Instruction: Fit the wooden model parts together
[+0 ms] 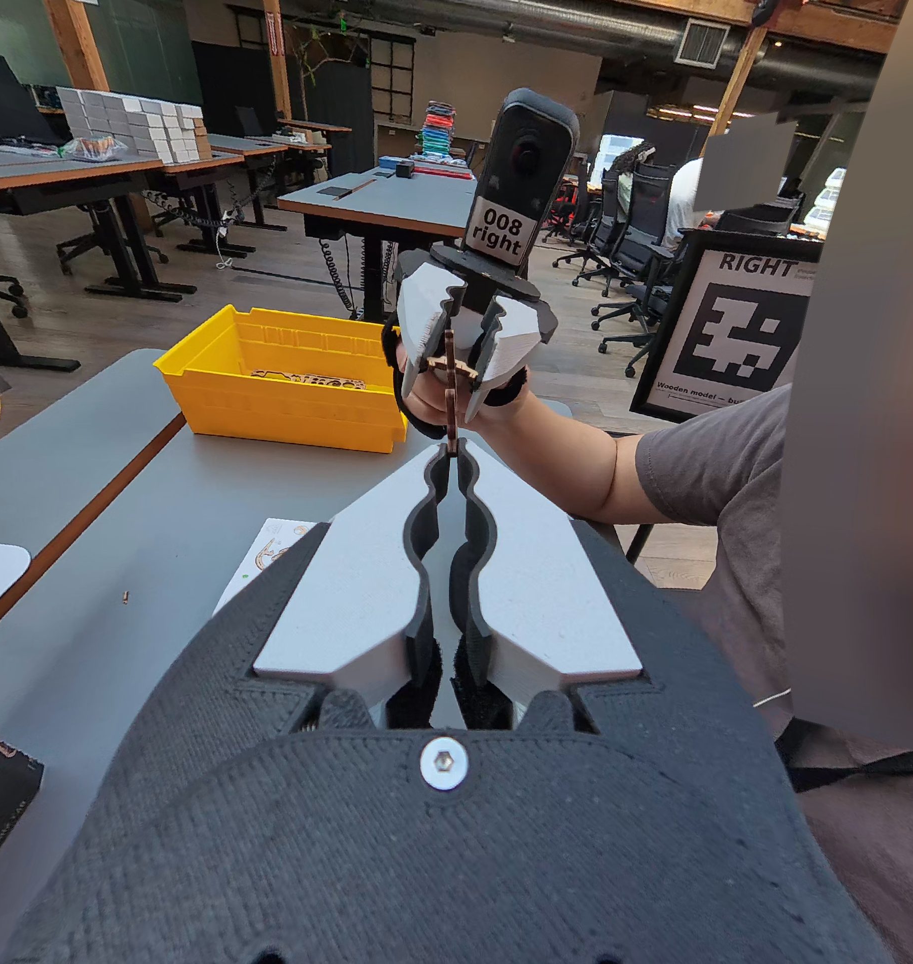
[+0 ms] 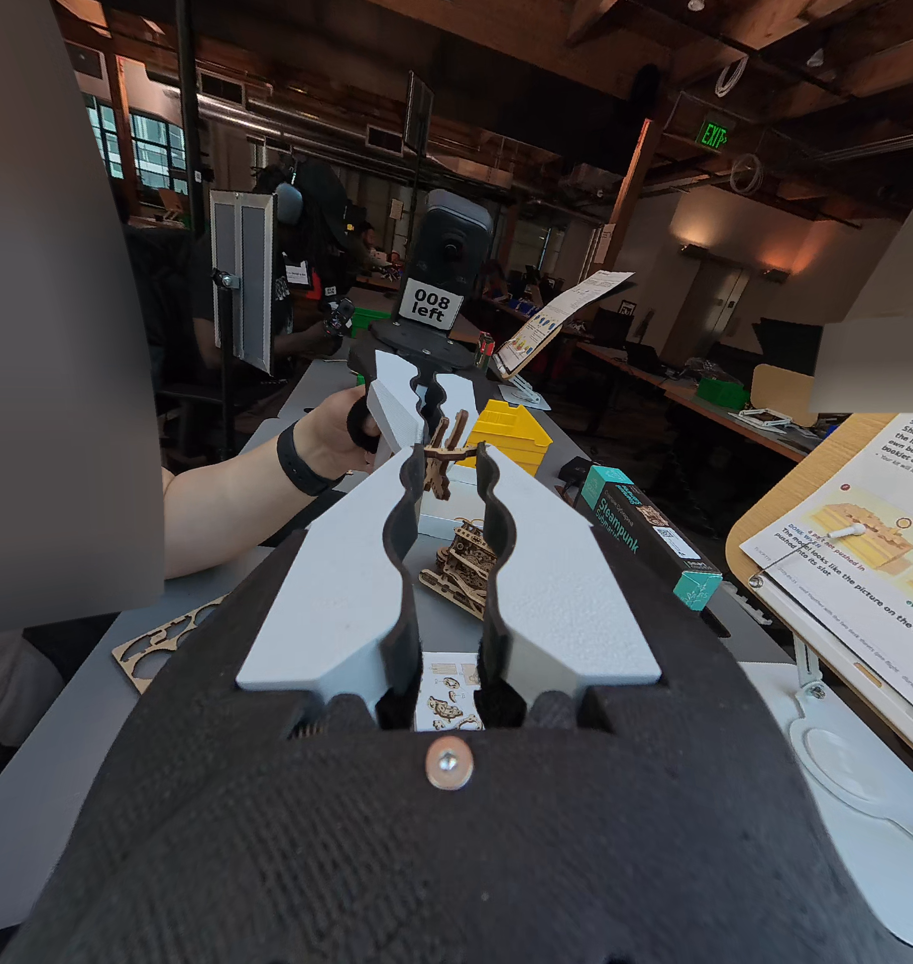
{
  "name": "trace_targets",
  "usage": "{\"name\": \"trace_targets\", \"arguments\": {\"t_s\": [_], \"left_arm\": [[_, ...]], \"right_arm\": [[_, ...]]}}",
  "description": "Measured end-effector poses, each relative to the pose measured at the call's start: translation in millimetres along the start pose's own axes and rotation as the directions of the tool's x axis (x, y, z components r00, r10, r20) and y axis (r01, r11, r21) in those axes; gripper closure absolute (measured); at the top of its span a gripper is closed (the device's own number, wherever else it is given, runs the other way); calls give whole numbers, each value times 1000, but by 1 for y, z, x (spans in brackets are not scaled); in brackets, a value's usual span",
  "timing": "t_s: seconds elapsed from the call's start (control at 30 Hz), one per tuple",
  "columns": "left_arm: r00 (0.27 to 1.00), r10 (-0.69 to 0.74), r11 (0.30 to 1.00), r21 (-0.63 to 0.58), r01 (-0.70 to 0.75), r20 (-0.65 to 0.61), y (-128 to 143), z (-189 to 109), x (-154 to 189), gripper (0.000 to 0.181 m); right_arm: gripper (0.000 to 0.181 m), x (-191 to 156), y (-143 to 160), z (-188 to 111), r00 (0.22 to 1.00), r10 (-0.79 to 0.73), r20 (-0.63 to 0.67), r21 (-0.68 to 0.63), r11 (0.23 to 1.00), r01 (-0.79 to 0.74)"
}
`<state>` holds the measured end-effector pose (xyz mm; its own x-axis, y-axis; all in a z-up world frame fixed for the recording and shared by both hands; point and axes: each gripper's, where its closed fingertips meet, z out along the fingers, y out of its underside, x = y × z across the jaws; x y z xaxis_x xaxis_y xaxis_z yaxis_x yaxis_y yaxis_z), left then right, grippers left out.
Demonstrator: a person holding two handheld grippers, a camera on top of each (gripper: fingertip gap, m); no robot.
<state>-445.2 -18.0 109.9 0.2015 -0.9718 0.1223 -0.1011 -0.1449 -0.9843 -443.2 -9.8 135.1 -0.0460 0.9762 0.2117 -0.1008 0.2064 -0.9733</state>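
My left gripper (image 1: 452, 449) is shut on the lower end of a long thin wooden part (image 1: 450, 407), held upright and seen edge-on. My right gripper (image 1: 441, 401) faces it from beyond, with a small wooden cross piece (image 1: 466, 372) spanning between its fingertips, crossing the long part. In the right wrist view, my right gripper (image 2: 449, 453) grips the crossed wooden parts (image 2: 440, 469) at its tips, and the left gripper (image 2: 436, 435) is right behind them. Both are held in the air above the grey table (image 1: 131, 495). A partly built wooden model (image 2: 459, 568) stands on the table below.
A yellow bin (image 1: 287, 375) holding a cut-out wooden sheet sits at the far side of the table. Another wooden sheet (image 2: 167, 636), an instruction booklet (image 2: 444, 694), a teal and black box (image 2: 647, 532) and an instruction stand (image 2: 861, 563) lie around. A marker sign (image 1: 731, 334) stands at right. The grippers are tip to tip, or close to it.
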Motion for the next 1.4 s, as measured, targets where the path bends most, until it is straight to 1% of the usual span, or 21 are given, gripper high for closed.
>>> {"name": "trace_targets", "arguments": {"t_s": [0.13,0.27,0.53,0.7,0.8,0.93,0.97,1.1,1.17,1.23,1.3,1.4], "left_arm": [[998,56,998,-2,-56,17,-1,0,2,181],[996,80,997,-17,-79,28,-1,0,3,181],[989,129,991,-49,-126,76,1,-1,0,181],[983,149,987,-72,-142,105,1,-2,0,181],[978,168,983,-96,-157,124,3,-2,-1,181],[969,197,975,-135,-178,149,6,-3,-3,181],[965,211,970,-152,-188,153,8,-3,-3,181],[962,239,958,-192,-212,131,12,-2,4,180],[961,247,951,-222,-215,126,16,-3,5,181],[970,225,953,-230,-199,93,19,-3,9,180],[974,209,955,-231,-185,83,21,-3,9,181],[972,205,954,-244,-173,114,24,-4,1,181]], "right_arm": [[163,-2,-2,1,999,26,22,16,1000,-26],[163,-3,-3,1,998,51,36,29,998,-52],[163,-4,-1,3,996,83,29,0,997,-83],[163,-4,-2,4,998,59,8,-16,998,-59],[163,-4,1,4,1000,-8,-26,-45,999,7],[164,-4,5,5,998,-44,-36,-80,996,41],[163,-4,7,5,999,-44,-28,-86,995,41],[163,-14,6,5,995,44,84,-49,998,-40],[163,-18,11,4,992,37,120,-64,998,-30],[163,-24,12,3,986,20,167,-58,998,-10],[163,-24,14,3,984,21,179,-53,999,-12],[163,-16,19,6,992,16,128,-56,998,-9]]}}
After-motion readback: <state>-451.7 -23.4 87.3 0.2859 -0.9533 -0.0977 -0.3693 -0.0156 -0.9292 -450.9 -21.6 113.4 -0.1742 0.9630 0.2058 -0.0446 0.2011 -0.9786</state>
